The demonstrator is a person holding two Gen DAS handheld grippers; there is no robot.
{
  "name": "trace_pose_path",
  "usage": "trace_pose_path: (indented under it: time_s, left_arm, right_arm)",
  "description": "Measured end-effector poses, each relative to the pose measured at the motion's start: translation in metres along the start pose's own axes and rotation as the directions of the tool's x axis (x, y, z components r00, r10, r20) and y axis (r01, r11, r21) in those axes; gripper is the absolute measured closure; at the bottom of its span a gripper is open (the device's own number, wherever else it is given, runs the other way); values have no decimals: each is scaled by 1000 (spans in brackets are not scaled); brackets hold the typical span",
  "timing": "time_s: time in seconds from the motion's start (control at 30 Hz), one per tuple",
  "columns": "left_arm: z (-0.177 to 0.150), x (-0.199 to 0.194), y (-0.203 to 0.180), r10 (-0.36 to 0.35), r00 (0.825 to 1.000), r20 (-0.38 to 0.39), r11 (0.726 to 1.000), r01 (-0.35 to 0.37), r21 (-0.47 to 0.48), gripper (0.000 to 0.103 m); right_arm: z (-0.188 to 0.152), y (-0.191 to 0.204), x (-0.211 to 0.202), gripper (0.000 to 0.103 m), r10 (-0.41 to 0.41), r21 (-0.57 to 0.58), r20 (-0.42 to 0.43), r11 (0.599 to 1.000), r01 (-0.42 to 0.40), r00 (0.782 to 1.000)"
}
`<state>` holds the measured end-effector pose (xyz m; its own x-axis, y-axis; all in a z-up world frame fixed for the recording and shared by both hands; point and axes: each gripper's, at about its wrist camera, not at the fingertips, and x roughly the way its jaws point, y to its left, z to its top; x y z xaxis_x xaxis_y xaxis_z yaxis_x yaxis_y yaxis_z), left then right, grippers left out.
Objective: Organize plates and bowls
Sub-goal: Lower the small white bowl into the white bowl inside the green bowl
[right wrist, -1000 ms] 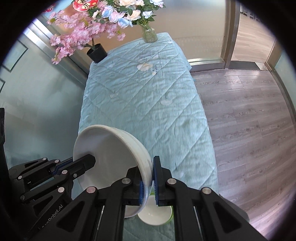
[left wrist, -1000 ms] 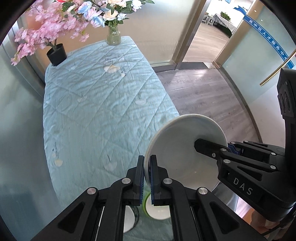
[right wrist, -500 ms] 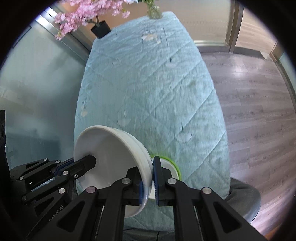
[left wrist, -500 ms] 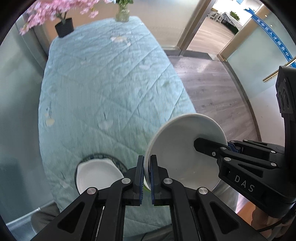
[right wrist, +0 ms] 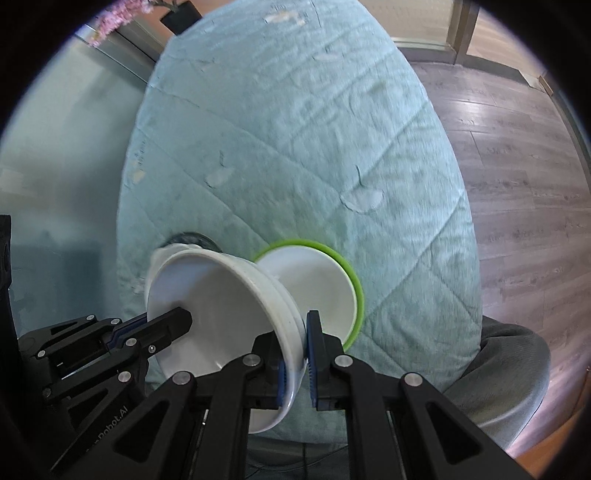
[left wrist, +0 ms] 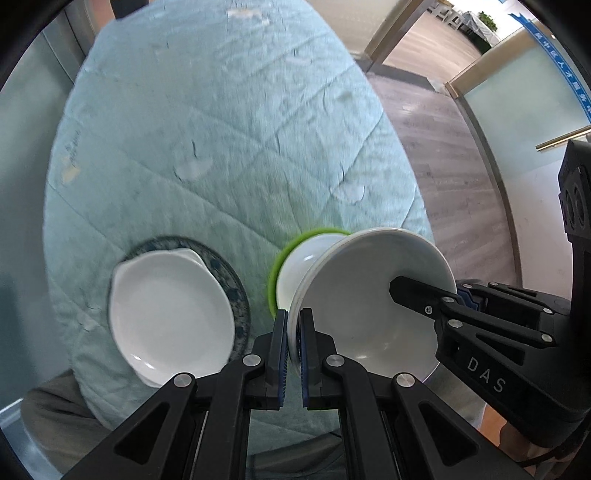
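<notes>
Two tools hold one white bowl [left wrist: 373, 299] between them, each clamped on an opposite side of its rim. The left tool [left wrist: 293, 354] has its blue-padded fingers [left wrist: 281, 354] nearly closed, with only the thin wall of the bowl's rim between them. The right tool [right wrist: 297, 354] grips the far side of the rim the same way, one finger reaching inside the bowl and the other outside. From the left wrist view the right tool comes in from the right edge, with its inner finger lying across the bowl's hollow; from the right wrist view the left tool comes in from the lower left.

The bowl is tilted and held in the air above the near end of the tabletop [left wrist: 229, 122], which is covered by a quilted pale blue cloth [right wrist: 314, 140]. Directly beyond and below the held bowl lies a white dish with a green rim [right wrist: 317, 280], close to the near right edge of the tabletop; whether the bowl touches it cannot be told. To the left of it, near the near left edge, a white dish with small handle tabs [left wrist: 170, 314] rests on a dark patterned plate [left wrist: 229, 273].

Past the right edge of the tabletop is a wood plank floor [right wrist: 524, 173]. At the far left corner a dark pot with pink blossoms [right wrist: 177, 14] is partly in view.
</notes>
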<state>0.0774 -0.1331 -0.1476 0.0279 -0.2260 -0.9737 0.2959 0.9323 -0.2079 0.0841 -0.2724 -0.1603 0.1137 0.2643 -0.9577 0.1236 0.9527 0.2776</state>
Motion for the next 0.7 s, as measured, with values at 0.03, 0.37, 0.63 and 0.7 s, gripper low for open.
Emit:
trace_pose_path:
  time_s: [0.03,0.37,0.63,0.7]
  left_arm:
    - [0,8,1,-5,1000,-9,1000,5,-9,101]
    - [5,67,8,-28,997,-78,999,26,-20,100]
    - [12,83,16,-84,993,-77,995,78,-69,99]
    - [13,84,20,-104,991,-79,991,97,-91,91]
  right_arm:
    - [-1,-2,6,95,-6,6,-8,1000,7,1000]
    - [-1,-16,50,95,-80,27,-71,996,82,994]
    - [4,-15,62,95,-134,43,-82,989,138,988]
    - [5,-13,63,95,-141,39,-79,989,144,987]
